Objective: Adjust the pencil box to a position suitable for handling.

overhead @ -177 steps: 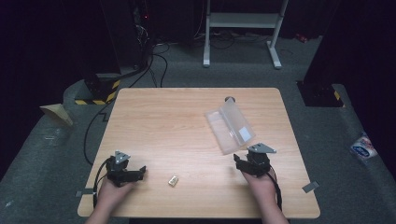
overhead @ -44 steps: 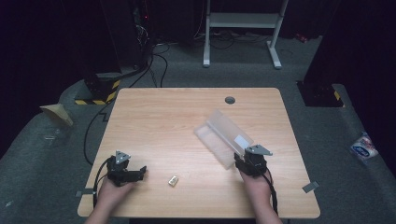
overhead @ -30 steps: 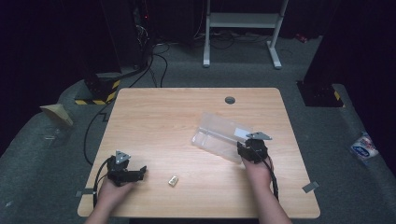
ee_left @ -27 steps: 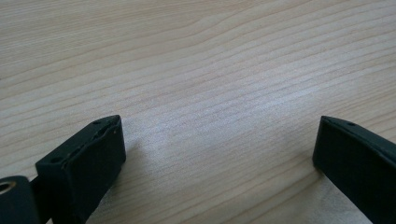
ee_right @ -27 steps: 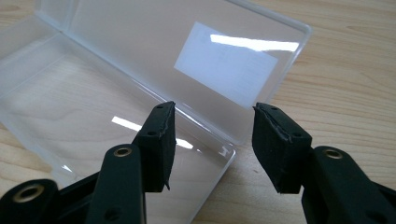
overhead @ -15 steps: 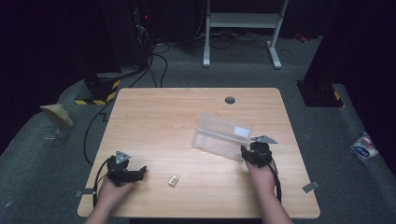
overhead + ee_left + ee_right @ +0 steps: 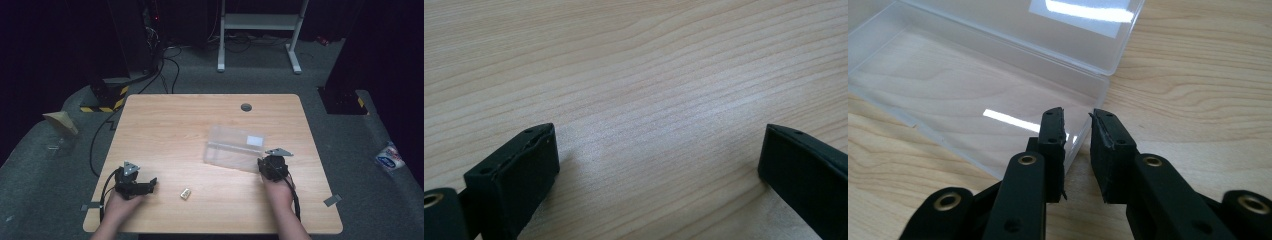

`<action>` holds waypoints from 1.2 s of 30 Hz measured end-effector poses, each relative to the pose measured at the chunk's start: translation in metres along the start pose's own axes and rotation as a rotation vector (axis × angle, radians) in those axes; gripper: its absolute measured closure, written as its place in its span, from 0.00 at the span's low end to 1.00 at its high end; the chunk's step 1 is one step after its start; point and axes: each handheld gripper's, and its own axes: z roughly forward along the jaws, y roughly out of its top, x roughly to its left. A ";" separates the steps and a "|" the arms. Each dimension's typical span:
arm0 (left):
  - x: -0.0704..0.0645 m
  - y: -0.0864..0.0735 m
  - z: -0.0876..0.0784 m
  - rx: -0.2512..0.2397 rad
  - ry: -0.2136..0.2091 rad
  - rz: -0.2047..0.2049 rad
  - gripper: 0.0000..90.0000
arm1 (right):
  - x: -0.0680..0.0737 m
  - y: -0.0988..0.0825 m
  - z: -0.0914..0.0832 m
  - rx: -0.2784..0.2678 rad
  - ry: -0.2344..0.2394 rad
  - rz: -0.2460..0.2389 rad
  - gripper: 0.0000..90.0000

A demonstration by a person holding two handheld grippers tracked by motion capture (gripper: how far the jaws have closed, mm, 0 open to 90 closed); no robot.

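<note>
Wooden table, light grain, standing in a dark room; cables and a white frame on the grey floor beyond its far edge.

Item 1: clear plastic box, lid raised, right of centre on the table. From the right gripper view its near right corner sits directly ahead of the jaws.

Item 2: right gripper, just beside that corner of the box. Jaws have just been closing and stand nearly together, a narrow gap left; the box's thin wall lines up with the left jaw, but whether the pads pinch it I cannot tell.

Item 3: left gripper, resting near the table's near left edge. Jaws released and spread wide, bare wood between them.

Item 4: small gold-coloured block, lying loose on the table between the two hands, well apart from the box.

Risks, as judged:
- A light, empty box held at one corner may swivel or skid if pulled, since nothing steadies its far side.
- A pinch that misses the thin wall would nudge the box away.
- The raised lid could flop shut with a jolt.
- The small block is easily knocked off the near edge by a forearm.
</note>
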 end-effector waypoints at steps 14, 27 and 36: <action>0.000 0.000 0.000 0.000 0.001 0.002 0.04 | 0.028 0.002 0.004 -0.002 0.043 -0.079 0.85; 0.000 0.000 0.000 0.001 0.002 0.001 0.04 | 0.038 -0.003 -0.001 -0.007 0.075 -0.125 0.86; 0.000 0.000 0.000 0.001 0.002 -0.001 0.04 | 0.037 -0.004 0.000 -0.015 0.069 -0.125 0.87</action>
